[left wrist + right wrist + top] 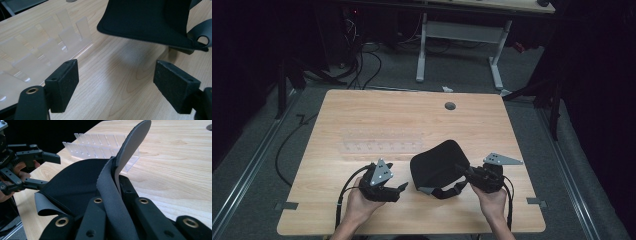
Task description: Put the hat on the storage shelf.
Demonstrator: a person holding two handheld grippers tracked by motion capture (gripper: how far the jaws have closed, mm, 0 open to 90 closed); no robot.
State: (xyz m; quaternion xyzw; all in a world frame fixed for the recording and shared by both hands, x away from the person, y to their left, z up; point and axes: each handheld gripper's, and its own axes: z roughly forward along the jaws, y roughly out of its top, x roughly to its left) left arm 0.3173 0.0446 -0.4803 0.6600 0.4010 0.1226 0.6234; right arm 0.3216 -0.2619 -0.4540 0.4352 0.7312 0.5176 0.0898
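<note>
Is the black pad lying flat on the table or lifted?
Lifted. The right tongs grip the pad by its grey edge, and it hangs above the table, casting a shadow.

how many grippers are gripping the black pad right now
1: the right gripper, right of the black pad, is shut on its strap. The left gripper, at its left, is open, apart.

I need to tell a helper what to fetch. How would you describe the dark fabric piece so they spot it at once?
On the wooden table, look at the near right part, in front of the clear plastic rack. The black fabric piece is held up there, pinched at its strap end by the right tool. It is the only soft, dark item.
</note>
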